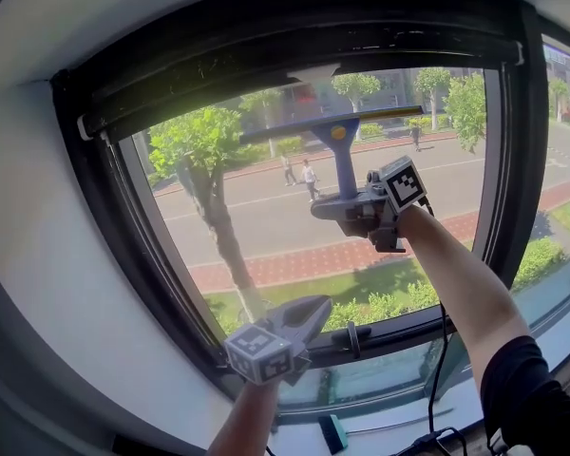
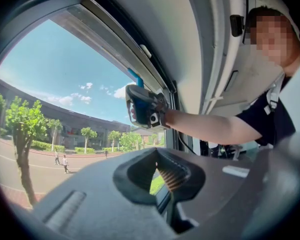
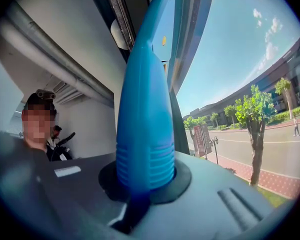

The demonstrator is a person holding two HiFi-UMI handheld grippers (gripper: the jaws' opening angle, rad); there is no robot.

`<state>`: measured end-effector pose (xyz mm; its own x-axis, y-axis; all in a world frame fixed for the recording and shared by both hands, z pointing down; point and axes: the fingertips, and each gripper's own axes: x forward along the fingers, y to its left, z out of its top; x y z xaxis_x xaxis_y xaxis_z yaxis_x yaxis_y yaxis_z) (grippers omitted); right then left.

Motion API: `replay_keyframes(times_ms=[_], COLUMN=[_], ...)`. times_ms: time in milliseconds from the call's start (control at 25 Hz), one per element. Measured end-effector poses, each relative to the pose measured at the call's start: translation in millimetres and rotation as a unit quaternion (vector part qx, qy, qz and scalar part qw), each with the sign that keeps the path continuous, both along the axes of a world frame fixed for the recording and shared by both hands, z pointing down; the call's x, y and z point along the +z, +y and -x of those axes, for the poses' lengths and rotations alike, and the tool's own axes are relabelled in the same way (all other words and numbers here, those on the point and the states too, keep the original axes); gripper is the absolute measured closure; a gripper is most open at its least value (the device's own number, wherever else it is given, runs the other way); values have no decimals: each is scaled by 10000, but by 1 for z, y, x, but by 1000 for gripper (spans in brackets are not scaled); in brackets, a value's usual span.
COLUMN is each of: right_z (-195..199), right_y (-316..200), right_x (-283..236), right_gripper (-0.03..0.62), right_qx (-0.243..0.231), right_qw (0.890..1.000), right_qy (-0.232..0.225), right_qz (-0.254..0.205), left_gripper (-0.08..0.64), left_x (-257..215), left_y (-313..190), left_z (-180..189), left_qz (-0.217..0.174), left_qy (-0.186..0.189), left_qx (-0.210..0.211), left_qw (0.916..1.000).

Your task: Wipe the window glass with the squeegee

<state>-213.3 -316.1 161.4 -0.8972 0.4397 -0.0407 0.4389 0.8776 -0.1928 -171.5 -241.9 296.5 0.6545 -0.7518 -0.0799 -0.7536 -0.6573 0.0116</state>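
Two hand-held grippers are raised to a window. Nearest, the left gripper, grey with a marker cube, hovers by the lower left corner of the pane, just above the bottom rail of the dark window frame. Its jaws are pressed together with nothing between them, and it appears to take no part in the work.

Higher, about the middle of the pane, the right gripper has its jaws clamped on the ribbed lower end of the blue plastic squeegee. The handle rises to a long dark blade that lies across the clear window glass close to its top edge, the right end a little higher than the left.

This looks like the start of a stroke. The next move probably calls for levelling the blade, keeping it flat to the pane with even pressure, and drawing it straight down toward the bottom rail, passing to the right of the idle left gripper.

Several things are unclear. A small teal object on the sill is cut off at the bottom of the head view and cannot be identified. No view shows whether the blade's edge truly touches the glass, nor whether the pane is wet or dirty. The blade's left end fades into the green trees outside, beyond which lies a sunlit road.
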Motion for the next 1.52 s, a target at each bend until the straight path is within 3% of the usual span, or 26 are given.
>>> replay_keyframes(times_ms=[680,1520], right_z=[-9,-20], right_y=[6,29], right_x=[95,226], right_gripper=[586,584], right_qx=[136,-88], right_qw=[9994,9910], right_qy=[94,361], right_qz=[304,1286], left_gripper=[558,558], left_x=[15,48], left_y=[0,-7], left_z=[-21,-27], left_qz=[144,414], left_qy=[75,206], left_qx=[141,162], left_qw=[9998,9988])
